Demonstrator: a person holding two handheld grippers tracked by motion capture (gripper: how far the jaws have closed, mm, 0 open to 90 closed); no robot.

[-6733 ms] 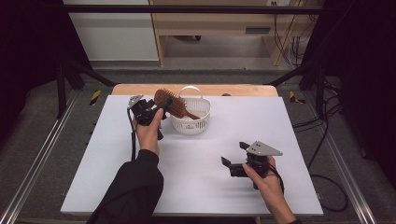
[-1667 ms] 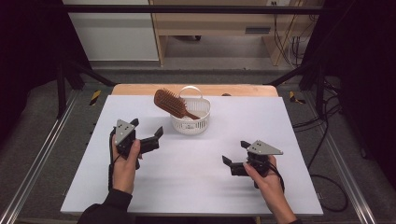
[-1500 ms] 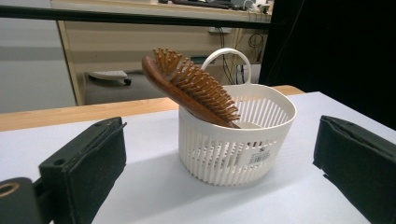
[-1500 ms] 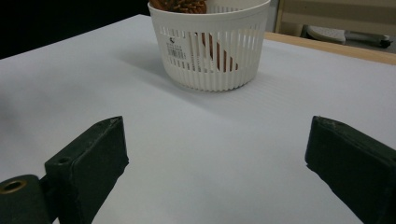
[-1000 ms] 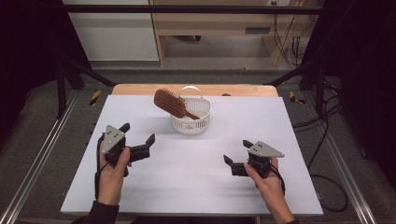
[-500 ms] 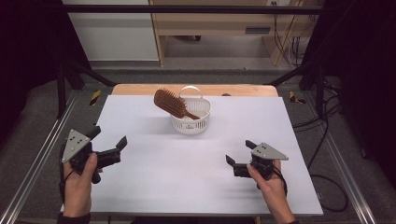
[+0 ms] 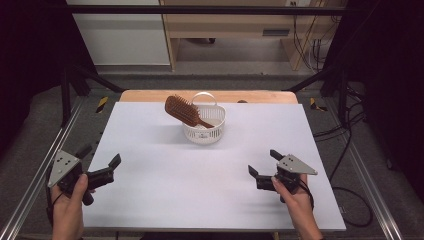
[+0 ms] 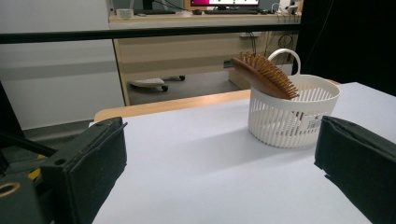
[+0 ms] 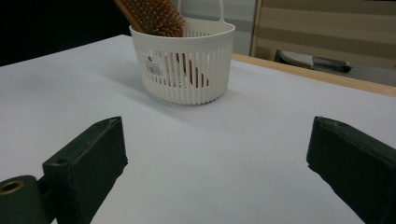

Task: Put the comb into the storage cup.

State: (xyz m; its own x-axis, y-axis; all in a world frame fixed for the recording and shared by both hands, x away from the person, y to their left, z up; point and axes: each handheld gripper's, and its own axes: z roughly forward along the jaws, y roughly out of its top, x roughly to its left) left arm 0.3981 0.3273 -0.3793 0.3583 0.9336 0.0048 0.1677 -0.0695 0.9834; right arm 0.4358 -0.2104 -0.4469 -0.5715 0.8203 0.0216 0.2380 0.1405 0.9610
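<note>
A brown wooden hairbrush (image 7: 183, 111) (image 8: 264, 74) (image 9: 152, 16) leans handle-down in a small white slatted basket (image 7: 204, 132) (image 8: 292, 112) (image 9: 187, 60) at the back middle of the white table, its bristled head sticking out over the rim to the left. My left gripper (image 7: 100, 156) (image 8: 219, 172) hangs open at the table's left front edge, with nothing between its jaws. My right gripper (image 7: 264, 162) (image 9: 217, 172) stands open over the front right of the table, also holding nothing. Both point toward the basket from well short of it.
The white table top (image 7: 210, 185) lies over a wooden board (image 7: 150, 95) that shows along the far edge. Metal frame rails (image 7: 30, 185) run along both sides. Beyond the table stand a wooden desk (image 7: 240, 30) and cables (image 7: 350, 130) on the floor.
My left gripper let go of the hairbrush at the basket and drew back to the left front edge of the table. The right gripper has barely moved. The brush stays in the basket.
</note>
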